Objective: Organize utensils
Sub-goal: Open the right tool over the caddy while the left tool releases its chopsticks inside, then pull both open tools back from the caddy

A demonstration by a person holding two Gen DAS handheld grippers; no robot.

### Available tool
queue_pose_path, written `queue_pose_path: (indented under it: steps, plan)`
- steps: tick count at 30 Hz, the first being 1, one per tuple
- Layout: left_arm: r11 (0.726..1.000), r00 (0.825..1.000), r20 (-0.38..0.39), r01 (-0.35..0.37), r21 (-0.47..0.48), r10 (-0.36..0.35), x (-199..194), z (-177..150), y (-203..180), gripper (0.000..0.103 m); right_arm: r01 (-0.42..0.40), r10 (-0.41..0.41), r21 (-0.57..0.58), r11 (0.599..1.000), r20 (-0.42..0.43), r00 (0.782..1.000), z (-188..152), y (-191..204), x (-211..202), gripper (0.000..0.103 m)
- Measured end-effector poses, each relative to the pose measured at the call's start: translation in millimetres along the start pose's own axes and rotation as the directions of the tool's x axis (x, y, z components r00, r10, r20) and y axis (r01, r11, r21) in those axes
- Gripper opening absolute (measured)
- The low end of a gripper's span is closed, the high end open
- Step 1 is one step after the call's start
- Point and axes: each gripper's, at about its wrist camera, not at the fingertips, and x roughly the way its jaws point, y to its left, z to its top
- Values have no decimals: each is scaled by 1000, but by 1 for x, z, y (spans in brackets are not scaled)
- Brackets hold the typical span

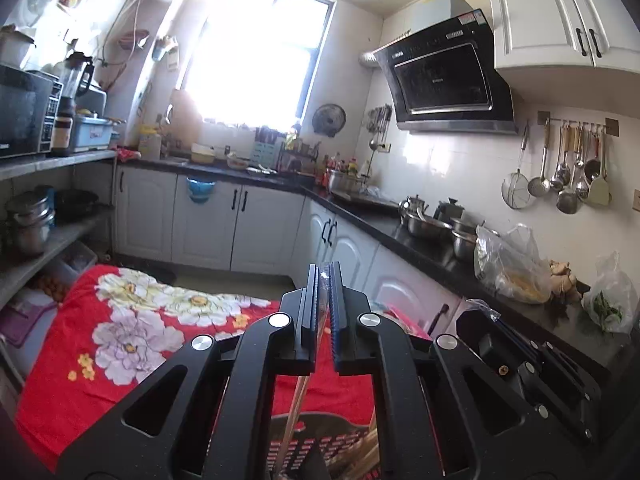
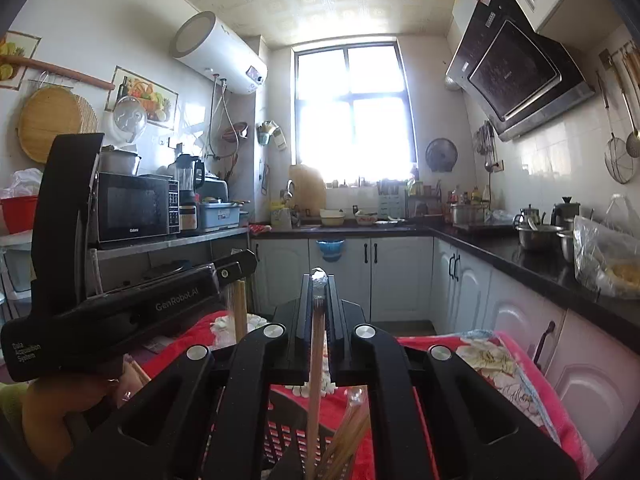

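My left gripper [image 1: 324, 276] is shut on a plastic-wrapped pair of wooden chopsticks [image 1: 298, 404] that hangs down into a dark slotted utensil holder [image 1: 320, 444]. My right gripper [image 2: 319, 284] is shut on another wrapped pair of chopsticks [image 2: 316, 380], upright, its lower end in the same holder [image 2: 288, 440]. More wrapped chopsticks [image 2: 352, 432] lean in the holder. The left gripper's body [image 2: 120, 304] shows at the left of the right wrist view, with its chopsticks [image 2: 240, 308] below it. The right gripper's body [image 1: 520, 360] shows at the right of the left wrist view.
The holder stands on a table with a red floral cloth [image 1: 132, 320]. A black counter [image 1: 420, 240] with pots and bags runs along the right wall. Shelves with a microwave [image 2: 136, 208] stand on the left. White cabinets [image 2: 400, 268] and a window lie ahead.
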Motion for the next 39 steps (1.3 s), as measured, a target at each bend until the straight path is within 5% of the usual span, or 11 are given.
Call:
queue_pose_path:
  steps: [15, 21, 39]
  plan:
    - [999, 993, -113, 34, -30, -38, -16, -22, 7, 2, 22, -18, 48, 999, -91, 996, -19, -7, -19, 15]
    - [997, 990, -125, 63, -44, -68, -39, -23, 4, 15, 31, -25, 61, 998, -104, 994, -18, -9, -33, 25]
    - [996, 969, -232, 80, -34, -86, -90, -54, 0, 73, 46, -31, 84, 995, -171, 985, -29, -3, -85, 56]
